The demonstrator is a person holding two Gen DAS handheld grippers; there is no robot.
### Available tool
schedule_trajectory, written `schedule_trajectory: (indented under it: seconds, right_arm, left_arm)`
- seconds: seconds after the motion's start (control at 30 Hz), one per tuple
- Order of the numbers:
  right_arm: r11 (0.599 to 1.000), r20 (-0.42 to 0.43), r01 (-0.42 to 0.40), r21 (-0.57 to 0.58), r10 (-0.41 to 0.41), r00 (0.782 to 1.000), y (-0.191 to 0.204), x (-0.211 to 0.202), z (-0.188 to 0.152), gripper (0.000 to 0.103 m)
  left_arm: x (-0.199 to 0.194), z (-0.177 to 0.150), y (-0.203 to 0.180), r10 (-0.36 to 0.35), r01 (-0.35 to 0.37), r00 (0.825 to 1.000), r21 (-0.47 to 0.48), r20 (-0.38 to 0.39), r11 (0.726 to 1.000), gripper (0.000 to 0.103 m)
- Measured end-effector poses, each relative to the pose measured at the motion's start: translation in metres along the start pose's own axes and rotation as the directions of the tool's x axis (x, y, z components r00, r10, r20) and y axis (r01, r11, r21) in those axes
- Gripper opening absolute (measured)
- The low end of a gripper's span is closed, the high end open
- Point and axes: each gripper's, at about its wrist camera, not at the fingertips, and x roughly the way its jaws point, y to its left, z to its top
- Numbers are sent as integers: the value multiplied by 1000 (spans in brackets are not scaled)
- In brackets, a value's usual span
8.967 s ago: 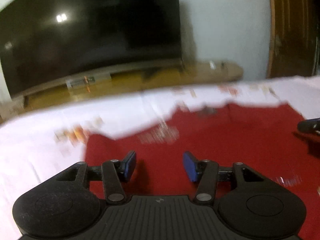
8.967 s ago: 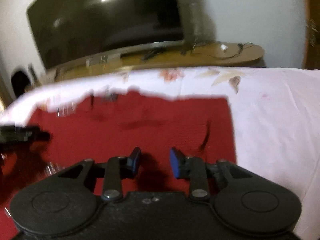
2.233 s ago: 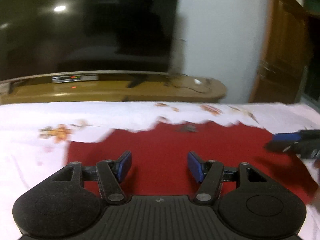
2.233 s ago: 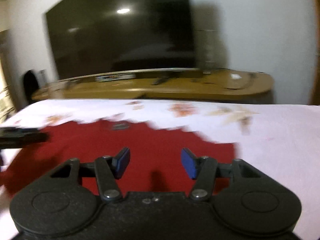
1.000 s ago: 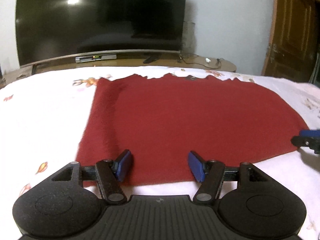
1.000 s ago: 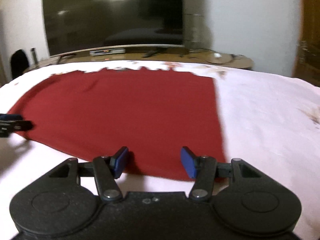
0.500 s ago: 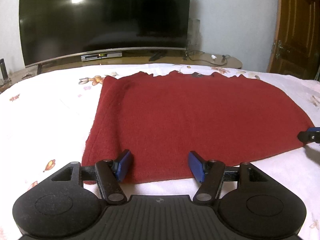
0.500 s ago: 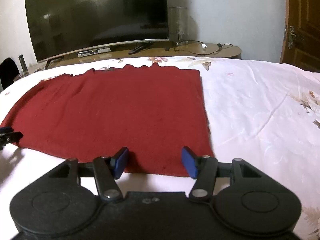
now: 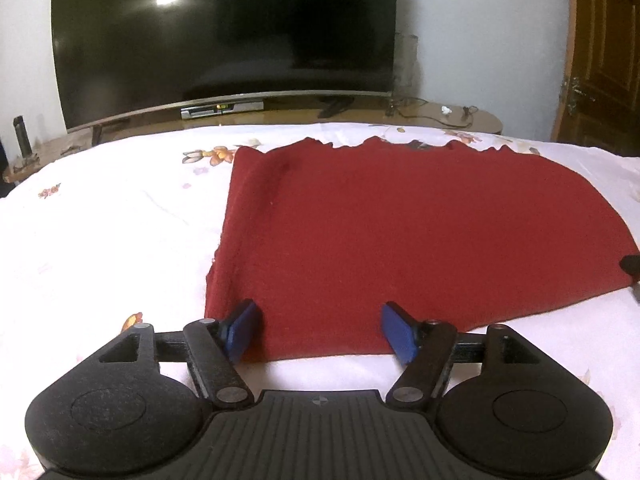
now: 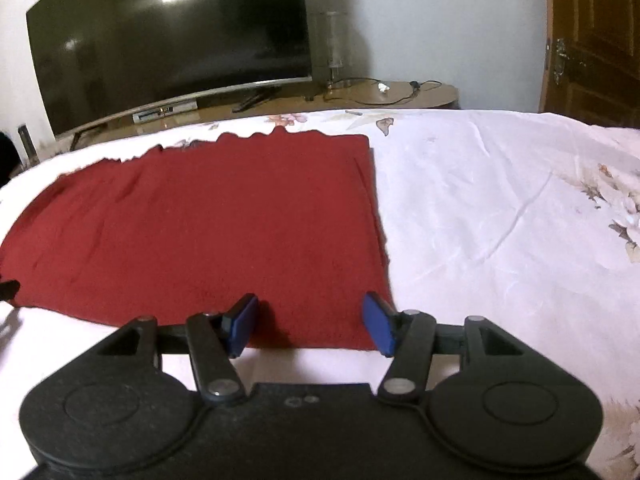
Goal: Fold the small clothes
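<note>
A dark red knit garment (image 9: 400, 232) lies flat on a white floral bedsheet (image 9: 104, 224); its far edge is jagged. My left gripper (image 9: 320, 334) is open, its blue pads over the near edge by the garment's left corner. In the right wrist view the garment (image 10: 224, 232) fills the left half, and my right gripper (image 10: 310, 328) is open over the near edge at its right corner. The right gripper's tip (image 9: 632, 266) shows at the left view's right edge; the left gripper's tip (image 10: 8, 290) shows at the right view's left edge.
Beyond the bed stands a large dark TV (image 9: 224, 36) on a low wooden stand (image 10: 360, 94) with cables and a glass cylinder (image 10: 334, 50). A wooden door (image 9: 604, 52) is at the right. The bedsheet (image 10: 500, 208) spreads to the right of the garment.
Both grippers have pulled back and lowered to the garment's near edge, staying open. The garment now lies flat and still; the views have steadied after earlier blur.
</note>
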Motion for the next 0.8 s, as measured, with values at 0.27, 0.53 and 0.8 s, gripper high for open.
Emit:
schedule_trajectory:
  seconds: [0.27,0.53,0.8]
  right_arm:
    - [999,41,-7,45,5,999,-2,-27,2,57]
    - [998,69,-36,59,31,997,10,-40,1,57]
    - [994,93,-113,16,111,990,37,-27,27,56]
  left_arm:
    - [-37,-6,26,-82,81,997,-285,9,955,69]
    - [-13,-37,67,-268,214,963,-712,37,669,69]
    - [10,-43,80,-279,267,951,-800,130,537,69]
